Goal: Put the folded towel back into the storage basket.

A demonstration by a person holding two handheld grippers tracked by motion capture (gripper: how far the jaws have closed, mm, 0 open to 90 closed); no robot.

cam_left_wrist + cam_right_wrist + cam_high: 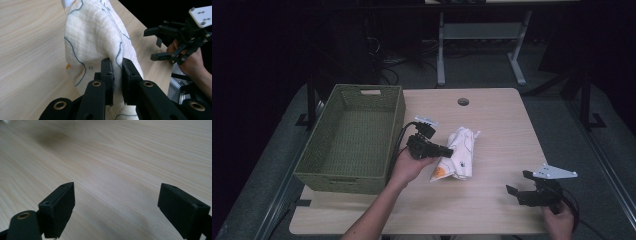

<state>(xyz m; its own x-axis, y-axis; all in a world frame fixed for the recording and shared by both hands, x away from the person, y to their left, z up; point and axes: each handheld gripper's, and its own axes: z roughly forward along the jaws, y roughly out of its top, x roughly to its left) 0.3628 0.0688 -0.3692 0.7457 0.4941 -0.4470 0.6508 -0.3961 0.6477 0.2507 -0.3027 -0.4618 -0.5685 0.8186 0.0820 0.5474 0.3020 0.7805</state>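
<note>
Cloth point(100, 32) is being pinched by the left gripper point(117, 75), jaws clenched on a fold of the white fabric with blue line print and an orange patch. Left gripper point(443, 149) is sitting at the cloth's left edge, near the middle of the surface point(492, 115), pointing right into the bundle. Cloth point(459, 155) is lying bunched, long axis running near-left to far-right, mostly resting on the surface, with the gripped part looking a little raised, hard to say how much.

Right gripper point(116, 207) is hanging released, jaws wide apart over bare wood, nothing between them. In the high view the right gripper point(519, 186) is sitting near the near-right corner, well apart from the cloth, so the left hand is clearly the nearer one and is doing the work.

Green woven basket point(349, 137) is standing just left of the left gripper, open top, looking empty, its right wall close beside the hand. Judging from this, the cloth is likely going leftward over that wall, so the lift needs to clear the rim; trailing fabric could be snagging on it. Open room is lying to the right and far side of the cloth; the near edge of the surface is close behind the right gripper.
</note>
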